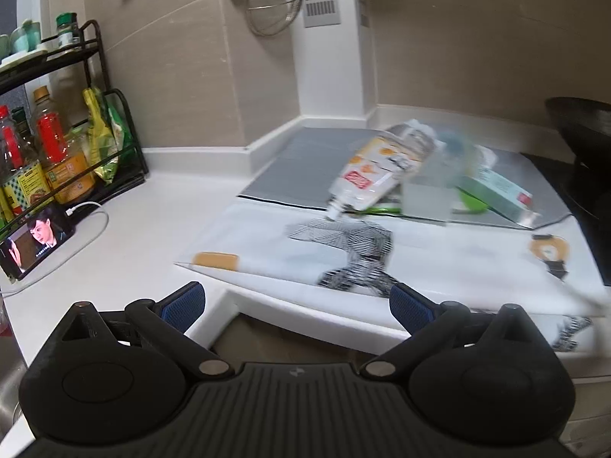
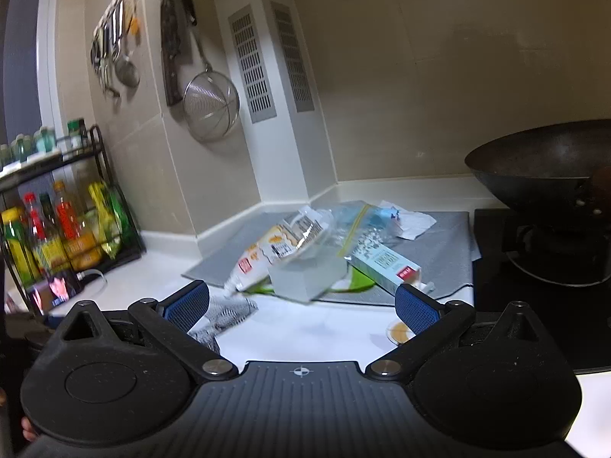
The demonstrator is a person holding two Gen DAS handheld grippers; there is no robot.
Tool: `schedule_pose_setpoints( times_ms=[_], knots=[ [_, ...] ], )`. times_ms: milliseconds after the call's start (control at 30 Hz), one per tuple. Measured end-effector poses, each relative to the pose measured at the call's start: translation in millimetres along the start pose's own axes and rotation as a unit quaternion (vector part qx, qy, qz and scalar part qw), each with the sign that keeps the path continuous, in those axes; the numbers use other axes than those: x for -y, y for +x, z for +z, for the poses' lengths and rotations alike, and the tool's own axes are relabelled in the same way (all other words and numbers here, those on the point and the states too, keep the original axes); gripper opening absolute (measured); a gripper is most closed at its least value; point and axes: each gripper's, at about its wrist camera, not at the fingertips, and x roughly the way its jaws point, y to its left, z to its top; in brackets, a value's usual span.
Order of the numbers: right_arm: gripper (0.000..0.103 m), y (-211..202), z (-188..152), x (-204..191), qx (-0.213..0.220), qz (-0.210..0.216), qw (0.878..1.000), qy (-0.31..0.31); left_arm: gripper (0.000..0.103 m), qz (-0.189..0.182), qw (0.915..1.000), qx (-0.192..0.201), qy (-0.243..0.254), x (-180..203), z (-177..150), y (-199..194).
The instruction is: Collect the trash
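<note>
Two grippers, both with fingers spread wide and holding nothing. The left gripper [image 1: 297, 301] hovers at the edge of the white table [image 1: 152, 221]; just ahead of its fingers lies a clear bag [image 1: 382, 244] with black-and-white print, blurred. Beyond it sits the trash heap on a grey mat [image 1: 298, 168]: an empty pouch [image 1: 378, 168], a clear box [image 1: 427, 198], a teal carton [image 1: 496, 191]. The right gripper [image 2: 301, 303] faces the same heap, pouch [image 2: 275, 255] and box [image 2: 305, 274] straight ahead, carton [image 2: 385, 263] near its right finger. A wok [image 2: 542, 168] to the right is cut off. A phone [image 1: 34, 236] stands far left.
</note>
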Motion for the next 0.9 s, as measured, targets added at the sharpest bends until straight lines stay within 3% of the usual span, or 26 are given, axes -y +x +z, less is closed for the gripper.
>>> schedule_pose_setpoints(
  times_ms=[267, 467, 900],
  knots=[
    [0.103, -9.3, -5.7, 3.6, -0.01, -0.011, 1.0, -0.008, 0.103, -0.002, 0.9991, 0.011, 0.04, 22.7, -6.6, -20.1],
    [0.103, -12.8, -9.8, -0.2, -0.013, -0.015, 0.999, -0.036, 0.103, -0.016, 0.9989, 0.003, 0.044, 26.7, -9.6, -28.7],
    [0.103, -24.0, -7.6, 1.4, -0.012, -0.01, 1.0, -0.025, 0.103, -0.03, 0.9981, 0.003, 0.054, 22.0, -17.5, -42.8]
  ],
)
